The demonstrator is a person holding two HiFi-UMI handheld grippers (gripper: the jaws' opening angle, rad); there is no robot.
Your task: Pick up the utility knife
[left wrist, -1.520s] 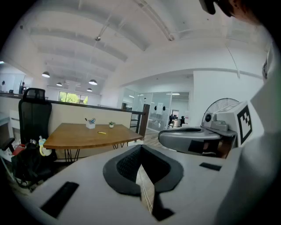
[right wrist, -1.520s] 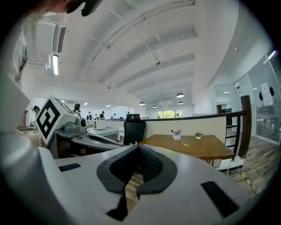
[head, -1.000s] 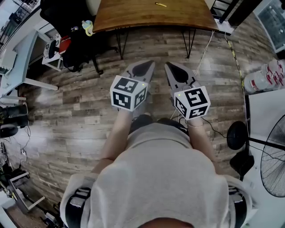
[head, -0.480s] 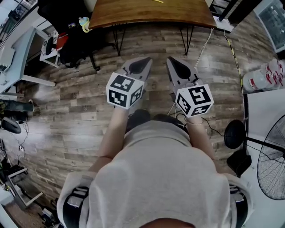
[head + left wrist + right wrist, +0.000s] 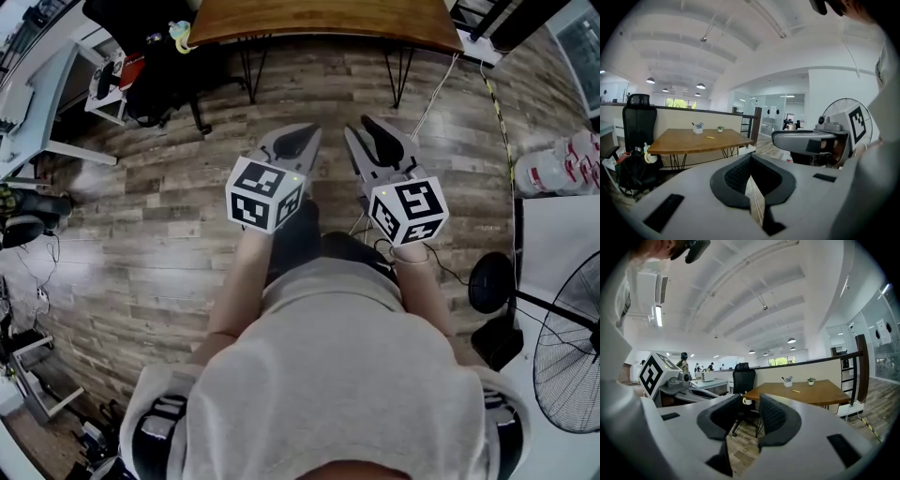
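Note:
The yellow utility knife (image 5: pixel 709 137) lies on the wooden table (image 5: pixel 693 143), far ahead of both grippers; the right gripper view also shows the knife (image 5: pixel 795 391) on the table (image 5: pixel 813 393). In the head view only the table's near edge (image 5: pixel 328 23) shows and the knife is out of sight. My left gripper (image 5: pixel 302 134) is held over the floor with its jaws together, which the left gripper (image 5: pixel 749 157) confirms in its own view. My right gripper (image 5: pixel 362 129) hangs beside it; its jaws are opening with nothing between them, the right gripper (image 5: pixel 751 403) showing floor through the gap.
A white pen cup (image 5: pixel 697 129) and a small plant (image 5: pixel 720 128) stand on the table. A black office chair (image 5: pixel 743 378) and a bag sit at its left end. A standing fan (image 5: pixel 572 366) and wrapped bottles (image 5: pixel 562 159) are on the right.
The right gripper's jaws have parted from shut. In the head view the table has slid toward the top edge, taking the knife out of sight. The left jaws stayed together.

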